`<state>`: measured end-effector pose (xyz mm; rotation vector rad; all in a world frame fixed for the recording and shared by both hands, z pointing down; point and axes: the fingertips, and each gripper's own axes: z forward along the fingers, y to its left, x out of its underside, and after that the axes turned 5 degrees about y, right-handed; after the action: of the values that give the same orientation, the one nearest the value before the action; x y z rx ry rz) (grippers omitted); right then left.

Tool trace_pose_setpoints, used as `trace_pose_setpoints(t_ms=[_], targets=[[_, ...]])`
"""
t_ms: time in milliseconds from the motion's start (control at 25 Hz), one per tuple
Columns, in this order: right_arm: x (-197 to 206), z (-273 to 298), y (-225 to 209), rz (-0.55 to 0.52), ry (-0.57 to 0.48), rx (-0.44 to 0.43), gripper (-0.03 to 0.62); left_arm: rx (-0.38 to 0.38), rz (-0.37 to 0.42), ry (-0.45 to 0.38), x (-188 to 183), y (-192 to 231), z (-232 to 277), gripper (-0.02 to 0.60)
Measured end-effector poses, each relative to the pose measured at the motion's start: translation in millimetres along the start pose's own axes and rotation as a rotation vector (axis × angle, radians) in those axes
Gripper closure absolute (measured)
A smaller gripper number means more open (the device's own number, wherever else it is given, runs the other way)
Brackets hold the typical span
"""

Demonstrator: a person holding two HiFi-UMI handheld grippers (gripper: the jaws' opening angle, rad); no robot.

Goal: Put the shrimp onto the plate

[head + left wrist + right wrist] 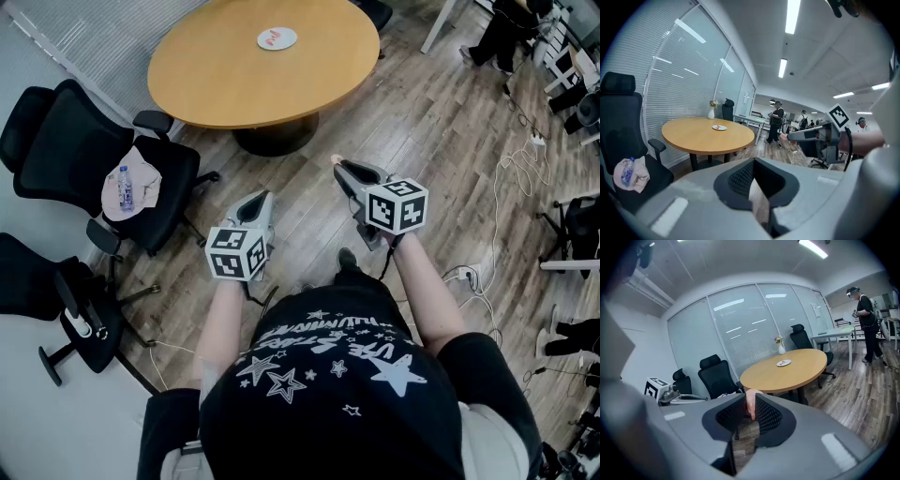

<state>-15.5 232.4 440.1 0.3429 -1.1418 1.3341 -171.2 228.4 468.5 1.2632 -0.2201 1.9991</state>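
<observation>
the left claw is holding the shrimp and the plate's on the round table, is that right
Not quite. The shrimp is pinched in the right claw, not the left, as the right gripper view shows. The left claw holds nothing. The plate is on the round table, as you said.

The table (pixel 216 89) is smooth wood, the floor (pixel 450 141) grainy planks, the right hand-held gripper (pixel 340 167) matt plastic.

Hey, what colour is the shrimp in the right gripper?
The shrimp is pale pink; the right gripper view shows it best.
</observation>
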Motion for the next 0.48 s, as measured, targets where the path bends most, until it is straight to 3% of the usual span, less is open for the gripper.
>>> trace_pose_setpoints(t_ms=[480], targets=[[-10,12,-6,-0.008,-0.003,-0.006,0.531,-0.009,0.007,-0.010,-13,9,12,0.580]])
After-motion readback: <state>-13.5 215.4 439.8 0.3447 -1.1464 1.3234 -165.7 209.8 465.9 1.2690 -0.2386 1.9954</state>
